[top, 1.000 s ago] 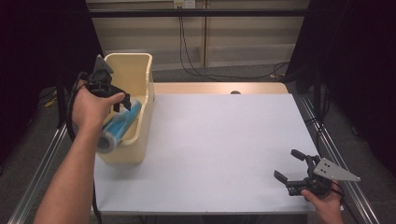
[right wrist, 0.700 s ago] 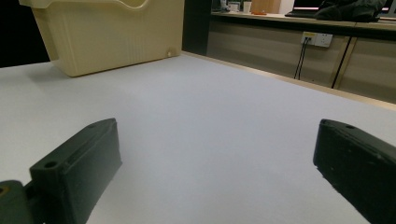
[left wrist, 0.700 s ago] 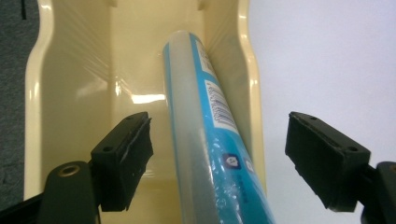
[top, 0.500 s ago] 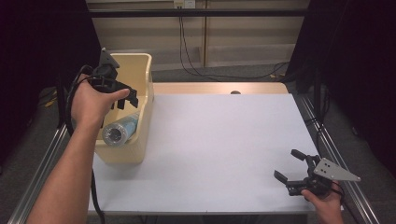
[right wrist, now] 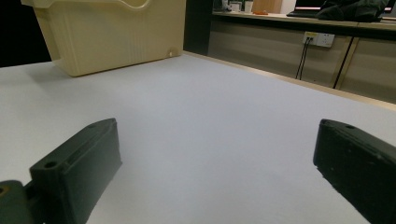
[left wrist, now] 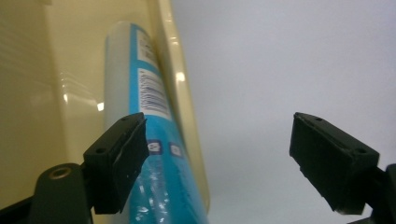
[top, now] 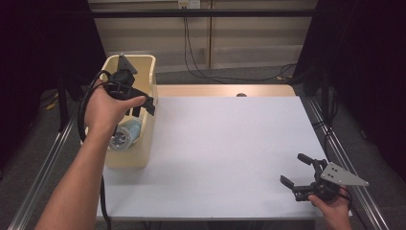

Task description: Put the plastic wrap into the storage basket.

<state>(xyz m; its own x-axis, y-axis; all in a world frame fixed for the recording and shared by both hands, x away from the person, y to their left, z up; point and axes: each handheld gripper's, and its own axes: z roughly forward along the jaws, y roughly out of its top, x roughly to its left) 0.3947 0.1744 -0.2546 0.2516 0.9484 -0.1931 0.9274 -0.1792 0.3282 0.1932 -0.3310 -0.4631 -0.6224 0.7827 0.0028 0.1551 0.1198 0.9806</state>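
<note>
Roll of blue-labelled film (left wrist: 149, 140) lies inside the cream bin (top: 146, 139), leaning against the bin's right-hand wall, its clear end (top: 120, 139) turned toward the near side in the high view. Over it hangs the left gripper (top: 141, 103), whose jaws have just been opening and now stand apart with nothing between them; in the left gripper view the roll sits below and behind the left-hand jaw, and it seems untouched, though the jaw hides part of it. The person's left hand (top: 107, 112) holds that gripper above the bin's right rim, at the far left of the white table (top: 225, 143). A black cable (top: 88, 103) loops from the gripper round the wrist.

Well apart, at the near right corner of the table, the right gripper (top: 294, 170) rests in the person's right hand (top: 330, 208) with its jaws wide and empty, bare table top between them. From its own view the bin (right wrist: 107, 37) stands far off at the left.
</note>
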